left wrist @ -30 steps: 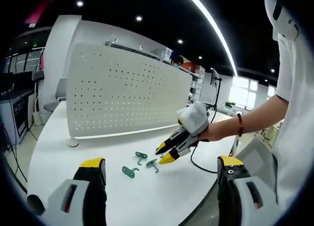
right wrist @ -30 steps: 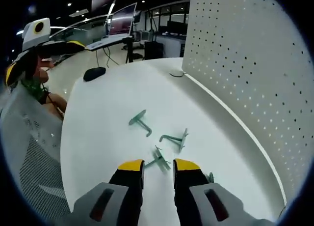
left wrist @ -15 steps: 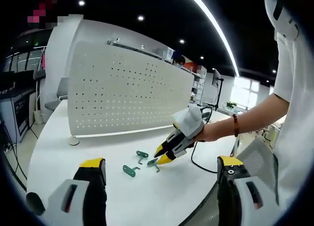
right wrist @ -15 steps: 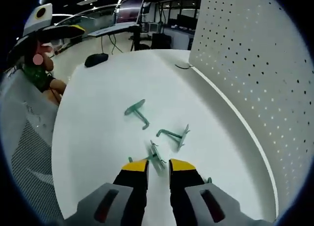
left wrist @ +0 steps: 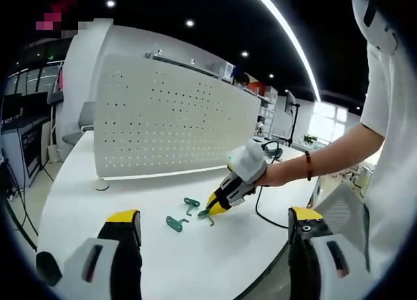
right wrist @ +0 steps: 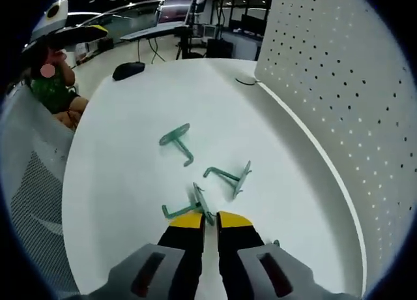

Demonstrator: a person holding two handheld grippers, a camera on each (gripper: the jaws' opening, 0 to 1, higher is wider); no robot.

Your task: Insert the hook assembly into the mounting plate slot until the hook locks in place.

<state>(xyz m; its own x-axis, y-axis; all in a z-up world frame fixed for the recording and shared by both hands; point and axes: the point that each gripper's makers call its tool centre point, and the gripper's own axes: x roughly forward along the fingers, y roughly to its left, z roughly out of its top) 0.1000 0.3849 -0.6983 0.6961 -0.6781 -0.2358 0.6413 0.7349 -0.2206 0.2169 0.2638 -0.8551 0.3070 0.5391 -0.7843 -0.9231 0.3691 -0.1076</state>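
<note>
R tongs (right wrist: 210, 216) down on the white bench (right wrist: 124, 176), jaws nearly shut w/ nearest green hook (right wrist: 195, 206) between the tips. Can't tell if it's pinched tight. 2 more green hooks (right wrist: 176, 141) lie just past it, apart. White board w/ holes (right wrist: 339, 98) stands at bench edge. L tongs (left wrist: 215, 222) up off the bench, jaws wide open, holding nothing.

The left gripper view looks across the table (left wrist: 78, 202) from well back. The right gripper view sits close above it. Both share the green hooks (left wrist: 189, 212), at twelve o'clock.
</note>
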